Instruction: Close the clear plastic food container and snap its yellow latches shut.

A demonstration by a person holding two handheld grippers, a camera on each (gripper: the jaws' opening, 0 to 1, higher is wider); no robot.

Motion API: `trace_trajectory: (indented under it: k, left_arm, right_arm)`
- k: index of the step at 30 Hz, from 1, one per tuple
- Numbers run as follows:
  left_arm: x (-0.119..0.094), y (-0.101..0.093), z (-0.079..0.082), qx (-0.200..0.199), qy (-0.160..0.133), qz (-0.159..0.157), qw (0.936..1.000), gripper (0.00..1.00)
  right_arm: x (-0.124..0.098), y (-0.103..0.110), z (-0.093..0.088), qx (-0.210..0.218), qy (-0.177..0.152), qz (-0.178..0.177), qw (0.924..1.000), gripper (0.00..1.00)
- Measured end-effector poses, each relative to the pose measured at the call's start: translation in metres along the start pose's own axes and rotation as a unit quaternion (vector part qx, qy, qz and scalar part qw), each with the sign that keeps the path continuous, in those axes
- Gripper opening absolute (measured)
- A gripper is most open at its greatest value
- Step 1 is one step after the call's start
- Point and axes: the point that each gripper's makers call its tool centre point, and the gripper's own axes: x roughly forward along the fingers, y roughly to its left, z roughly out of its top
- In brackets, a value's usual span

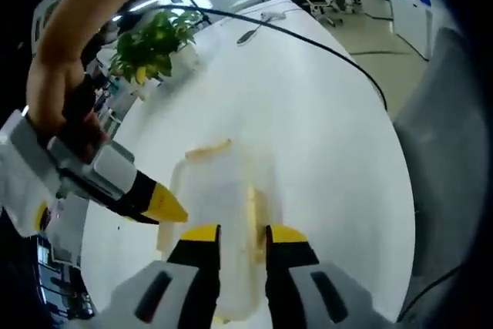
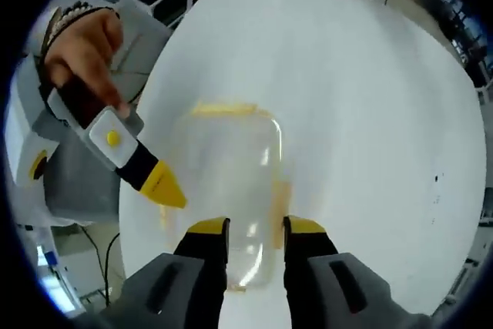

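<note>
1. Your left gripper (image 1: 237, 233) hangs over the clear container (image 1: 223, 213), jaws apart, gripping nothing.
2. Your right gripper (image 2: 256, 225) also stands with jaws apart above the container (image 2: 231, 182).
3. The container sits on the white table (image 2: 370, 98), away from its edges, yellow latch (image 2: 223, 108) on its far end.

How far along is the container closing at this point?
Done: the lid seems to sit on the clear container. In hand: both grippers, left and right, hover at its near edge, jaws apart. Left: the yellow latches; blur hides whether any is snapped.
</note>
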Motion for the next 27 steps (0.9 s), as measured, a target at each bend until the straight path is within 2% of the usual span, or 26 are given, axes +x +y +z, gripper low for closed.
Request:
trace_trajectory:
  k: [3,16,22,27]
  left_arm:
    - [-0.0001,0.0002,-0.0004,0.007,0.002,0.001,1.0,0.14]
    - [0.0009,-0.0028,0.0003,0.041,0.021,0.009,0.9989,0.12]
    - [0.001,-0.0024,0.0002,0.036,0.027,0.011,0.9989,0.11]
    - [0.0003,-0.0025,-0.0011,0.037,0.033,0.013,0.9987,0.11]
  right_arm:
    - [-0.0002,-0.0014,-0.0007,0.008,-0.011,0.0,0.9999,0.24]
    - [0.0014,-0.0017,0.0014,0.014,-0.015,0.004,0.9998,0.24]
    - [0.0022,-0.0011,0.0016,0.016,-0.006,0.009,0.9998,0.24]
    - [0.0039,0.0003,0.0008,0.025,-0.008,0.029,0.9992,0.26]
